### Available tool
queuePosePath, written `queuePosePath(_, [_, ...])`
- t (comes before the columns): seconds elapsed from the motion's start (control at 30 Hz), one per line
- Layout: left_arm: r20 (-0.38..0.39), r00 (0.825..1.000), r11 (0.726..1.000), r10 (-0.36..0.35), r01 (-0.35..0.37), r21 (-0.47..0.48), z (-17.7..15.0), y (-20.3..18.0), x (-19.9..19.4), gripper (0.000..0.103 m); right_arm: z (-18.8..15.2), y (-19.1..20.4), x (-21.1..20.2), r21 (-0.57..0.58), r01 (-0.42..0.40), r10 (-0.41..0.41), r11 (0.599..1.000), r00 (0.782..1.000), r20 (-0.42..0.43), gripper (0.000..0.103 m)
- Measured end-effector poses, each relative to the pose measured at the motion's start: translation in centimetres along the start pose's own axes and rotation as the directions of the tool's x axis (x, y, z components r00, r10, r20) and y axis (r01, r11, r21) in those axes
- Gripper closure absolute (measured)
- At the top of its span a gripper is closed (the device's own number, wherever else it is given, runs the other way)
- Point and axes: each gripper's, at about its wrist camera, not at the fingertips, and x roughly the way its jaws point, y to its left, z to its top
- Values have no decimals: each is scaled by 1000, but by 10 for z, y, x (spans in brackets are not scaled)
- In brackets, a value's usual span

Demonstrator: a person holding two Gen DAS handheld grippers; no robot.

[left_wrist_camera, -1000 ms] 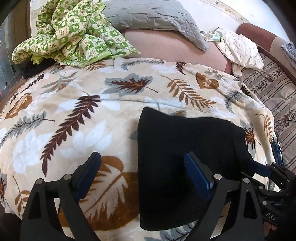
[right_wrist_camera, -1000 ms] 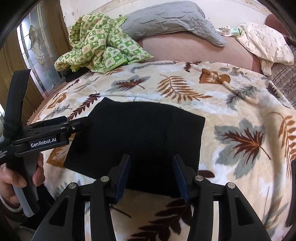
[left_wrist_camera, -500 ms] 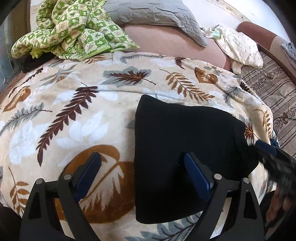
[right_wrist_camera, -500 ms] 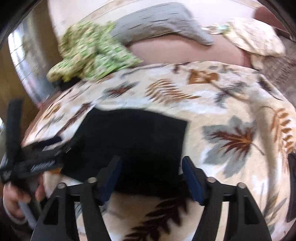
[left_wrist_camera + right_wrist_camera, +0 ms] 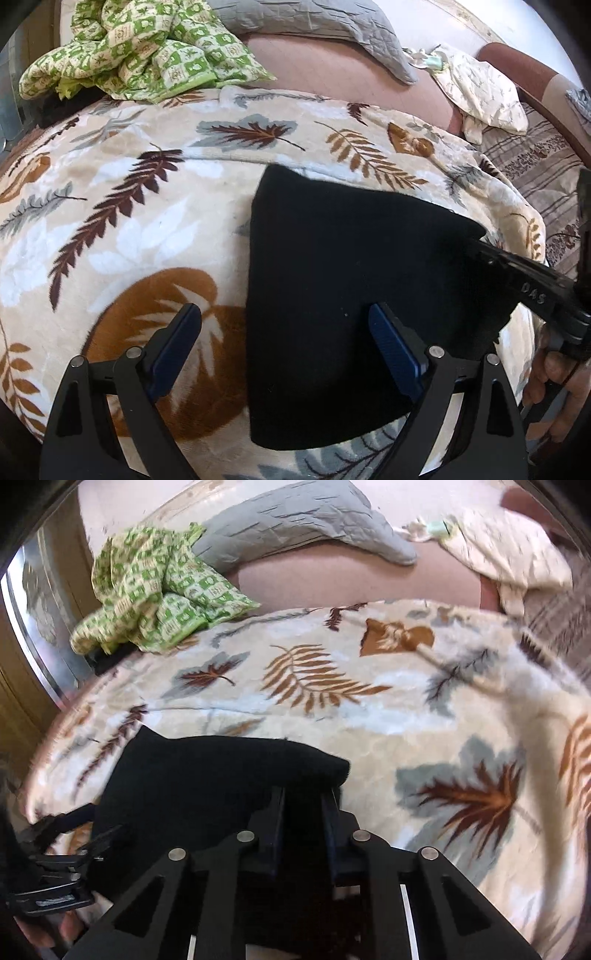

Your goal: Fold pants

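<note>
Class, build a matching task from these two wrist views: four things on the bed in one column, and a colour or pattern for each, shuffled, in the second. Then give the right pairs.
Things:
1. folded pants
2. blanket under the pants
3. crumpled cloth at the far left
4. quilted pillow at the back

Colours or patterns:
A. grey
B. green and cream checks
C. black
D. cream with brown and grey leaves

Pairs: 1-C, 2-D, 3-B, 4-A
</note>
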Motion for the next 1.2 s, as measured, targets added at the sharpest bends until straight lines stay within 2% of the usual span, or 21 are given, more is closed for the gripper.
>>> queuePosePath(0.07, [8, 1000, 1000, 3, -3, 14, -2, -1, -1, 10, -5, -3, 2, 0, 10, -10, 1000, 1000, -13, 85])
queuePosePath(0.17, [6, 1000, 1000, 6, -6, 17, -1, 0, -4, 10, -9, -10, -6, 38, 12, -11, 999, 1000, -5, 68])
queuePosePath(0.27, [21, 1000, 1000, 19, -20, 13, 0, 3, -9, 10, -10, -10, -30, 46, -6, 5, 999, 1000, 23, 68])
queuePosePath(0.37, [7, 1000, 1000, 20, -20, 13, -3, 5, -6, 10, -11, 6, -51, -13, -39, 39, 999, 998, 48, 68])
queuePosePath(0.5, [4, 1000, 1000, 15, -15, 11, -3, 6, -8, 10, -21, 31, -55, -82, -86, 88, 993, 996, 13, 68])
queuePosePath(0.63, [3, 1000, 1000, 18, -18, 22, -3, 4, -9, 10, -35, 40, -45, -119, -68, 64, 991, 997, -41, 68])
queuePosePath(0.73, [1, 1000, 1000, 14, -14, 22, -4, 3, -8, 10, -48, 35, -37, -109, -60, 51, 992, 995, -82, 68])
queuePosePath(0.93, [2, 1000, 1000, 15, -15, 27, -5, 3, -7, 9, -53, 34, -38, -108, -63, 55, 992, 996, -68, 67])
queuePosePath(1.07, [1, 1000, 1000, 9, -9, 16, -3, 7, -9, 9, -46, 29, -48, -71, -75, 71, 995, 996, -48, 56])
queuePosePath(1.2, [-5, 1000, 1000, 2, -2, 5, -4, 10, -7, 9, -43, 24, -54, -54, -70, 69, 996, 997, -27, 55])
